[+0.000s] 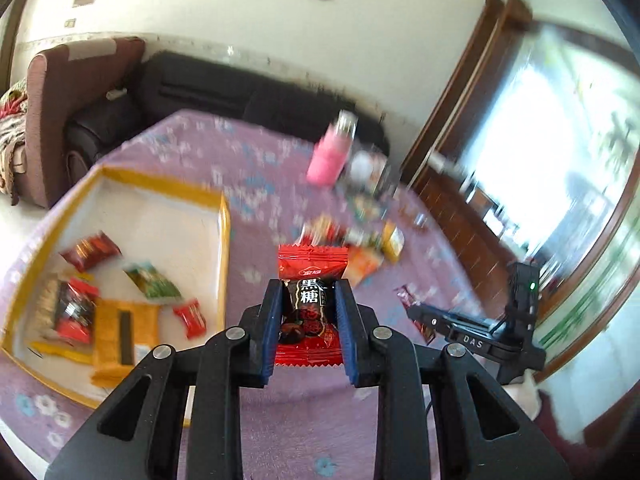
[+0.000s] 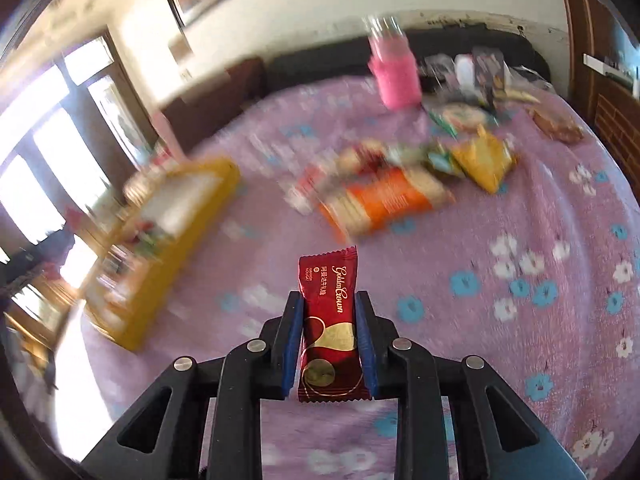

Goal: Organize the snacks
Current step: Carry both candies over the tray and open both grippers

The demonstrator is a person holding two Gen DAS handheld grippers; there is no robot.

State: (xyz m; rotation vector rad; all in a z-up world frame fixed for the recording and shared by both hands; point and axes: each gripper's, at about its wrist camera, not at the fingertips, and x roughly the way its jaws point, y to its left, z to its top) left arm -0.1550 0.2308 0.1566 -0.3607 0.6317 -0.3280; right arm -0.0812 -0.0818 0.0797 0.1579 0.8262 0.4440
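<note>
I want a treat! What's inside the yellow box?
The yellow box holds several wrapped snacks: red candies, a green packet and an orange cracker pack. Anything beneath them is hidden, and blur hides the details.

Daylight is pouring in through the window (image 1: 532,152) on the right of the left wrist view, blowing it out to near white and washing the surrounding frame in glare. In the right wrist view the windows (image 2: 44,184) on the left are overexposing the same way. Motion blur is smearing both backgrounds: the pink bottle (image 1: 330,156), the yellow-rimmed box (image 2: 176,240) and the loose packets are streaking, while the gripper fingers and the wrappers held between them are staying sharp. Fisheye distortion is bending walls and door frames, and dark vignetting is closing in at the corners
</note>
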